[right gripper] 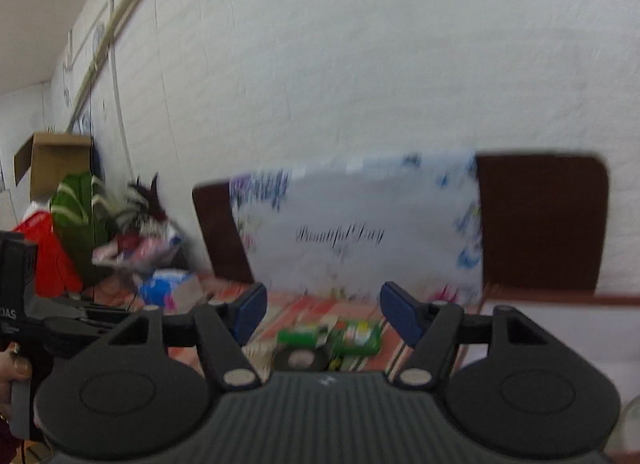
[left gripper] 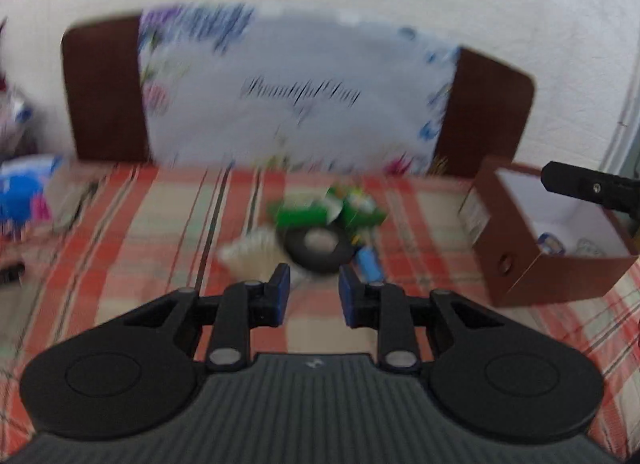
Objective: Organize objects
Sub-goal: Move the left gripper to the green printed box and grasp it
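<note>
Red-and-cream plaid bedcover carries a blurred pile mid-bed: one black tape roll lying flat, two green packets behind it, long axes left-right, one blue cylinder right. Brown cardboard box sits right. Left gripper fingers narrow, empty; right gripper fingers wide, empty.

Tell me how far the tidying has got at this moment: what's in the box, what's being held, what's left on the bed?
Partly done, it seems. The brown box already holds a few small items, too blurred to name. Nothing is in hand: the left gripper and right gripper are both open and empty. Left on the checked bedspread: a black tape roll, green packets, a blue item and a pale bundle.
</note>
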